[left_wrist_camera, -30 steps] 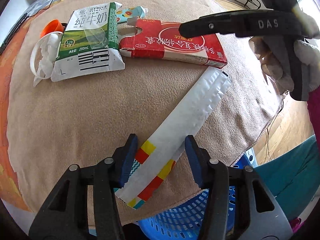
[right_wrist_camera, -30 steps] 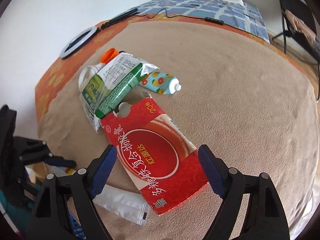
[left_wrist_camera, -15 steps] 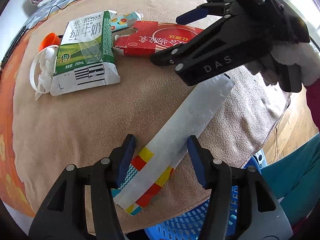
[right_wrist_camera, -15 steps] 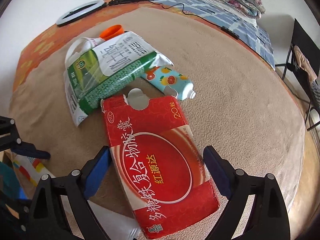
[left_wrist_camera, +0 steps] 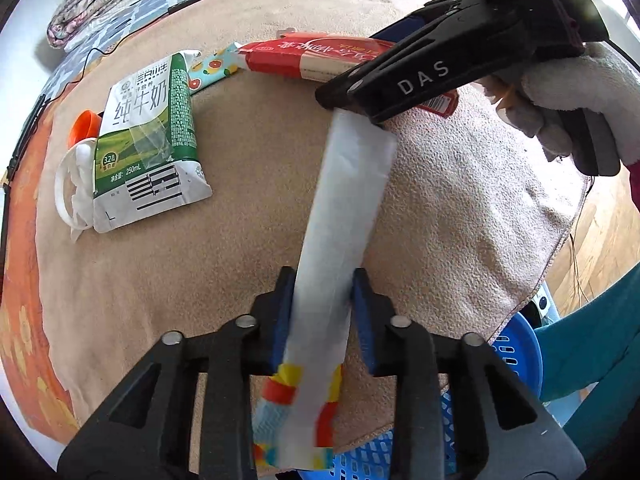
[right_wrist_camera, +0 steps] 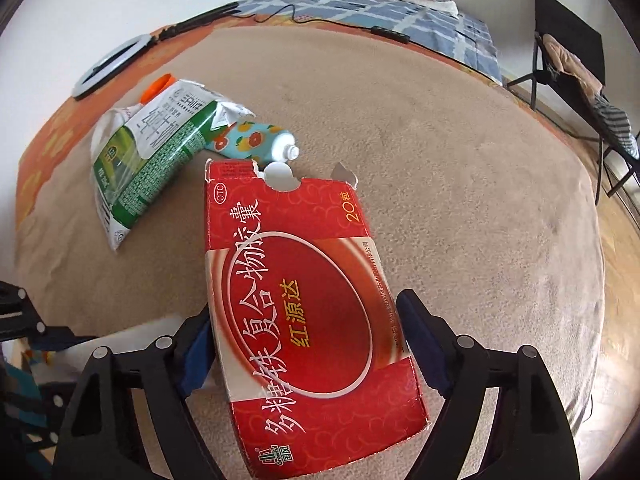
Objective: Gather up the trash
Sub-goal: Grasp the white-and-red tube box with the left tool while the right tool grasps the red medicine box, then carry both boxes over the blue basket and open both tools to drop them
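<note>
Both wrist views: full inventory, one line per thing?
wrapper strip: 1, white with coloured end, between left fingers
medicine box: 1, red, between right fingers
milk carton: 1, green-white, flattened, on blanket
tube: 1, teal with fruit print, beside carton
orange cap: 1, behind carton
blanket: 1, beige
basket: 1, blue, below blanket edge
left gripper: shut on strip
right gripper: closing round box
gloved hand: 1, white
</note>
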`<state>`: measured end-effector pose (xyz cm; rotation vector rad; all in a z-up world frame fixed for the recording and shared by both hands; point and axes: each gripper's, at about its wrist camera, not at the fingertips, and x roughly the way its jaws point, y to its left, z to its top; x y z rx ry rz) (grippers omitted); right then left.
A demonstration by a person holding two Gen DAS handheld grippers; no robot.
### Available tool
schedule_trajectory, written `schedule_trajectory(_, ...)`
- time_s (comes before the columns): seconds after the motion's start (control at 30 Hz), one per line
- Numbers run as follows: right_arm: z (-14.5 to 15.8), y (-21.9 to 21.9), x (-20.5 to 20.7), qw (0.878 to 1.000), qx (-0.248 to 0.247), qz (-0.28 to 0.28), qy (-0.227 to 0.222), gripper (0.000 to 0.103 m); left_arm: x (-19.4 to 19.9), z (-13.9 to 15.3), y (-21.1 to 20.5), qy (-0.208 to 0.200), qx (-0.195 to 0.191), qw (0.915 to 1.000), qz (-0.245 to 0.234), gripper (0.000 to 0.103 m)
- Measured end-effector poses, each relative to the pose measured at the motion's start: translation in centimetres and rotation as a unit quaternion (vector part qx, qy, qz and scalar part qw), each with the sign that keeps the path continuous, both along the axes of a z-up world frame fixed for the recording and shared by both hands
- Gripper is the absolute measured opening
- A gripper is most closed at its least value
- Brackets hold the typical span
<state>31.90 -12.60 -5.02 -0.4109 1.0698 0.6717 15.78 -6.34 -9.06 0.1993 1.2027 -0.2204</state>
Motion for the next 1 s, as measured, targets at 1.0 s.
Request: schedule_trajectory(1.0,8.2,-6.2,-16.3,0.993,0.119,0.001,-0.026,0.082,-11.7,5.7,3.3,-0.044,-0.089,0.9927,0.068,0.006)
